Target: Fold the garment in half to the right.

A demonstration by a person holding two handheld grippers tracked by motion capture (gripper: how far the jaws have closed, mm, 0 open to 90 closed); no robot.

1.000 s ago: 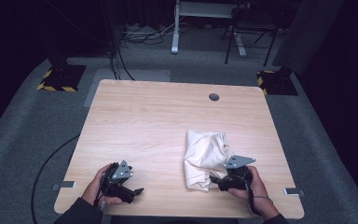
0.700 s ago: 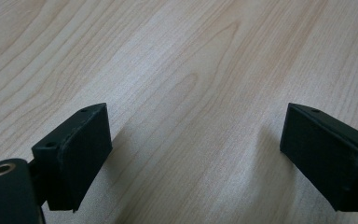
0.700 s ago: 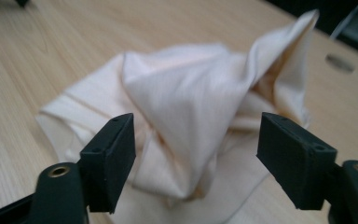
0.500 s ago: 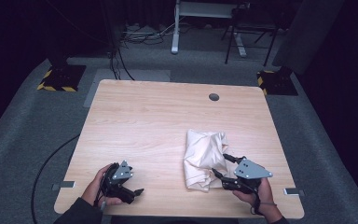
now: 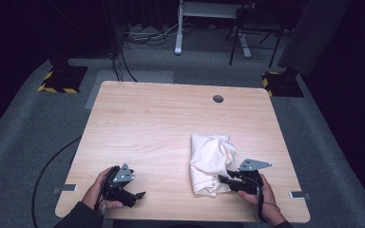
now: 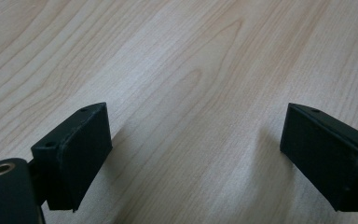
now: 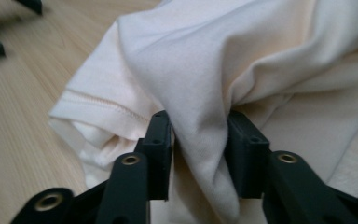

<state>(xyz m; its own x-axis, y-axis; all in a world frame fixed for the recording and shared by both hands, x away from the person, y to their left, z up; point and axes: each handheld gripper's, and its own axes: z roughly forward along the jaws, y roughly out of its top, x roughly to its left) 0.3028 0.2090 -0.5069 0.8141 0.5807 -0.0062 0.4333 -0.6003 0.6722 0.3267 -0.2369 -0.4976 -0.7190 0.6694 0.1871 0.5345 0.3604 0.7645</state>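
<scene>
A crumpled cream cloth [image 5: 211, 159] with a stitched hem lies on the right half of the wooden table [image 5: 161, 118]. My right gripper [image 5: 222, 179] reaches into its near right edge from the right. In the right gripper view the gripper [image 7: 198, 135] is shut on a raised fold of the cloth [image 7: 242, 51], which bulges up between the two black pads. My left gripper [image 5: 139, 194] rests near the table's front left edge, well apart from the cloth. Its jaws stand wide open over bare wood in the left gripper view [image 6: 193, 135].
A round cable hole [image 5: 217, 99] sits near the table's far edge. Grey carpet surrounds the table, with a black cable [image 5: 52, 161] on the floor at the left and stands and desk legs beyond the far side.
My right gripper has shifted a little to the right and turned at the cloth's near edge. The left gripper has stayed in place.
</scene>
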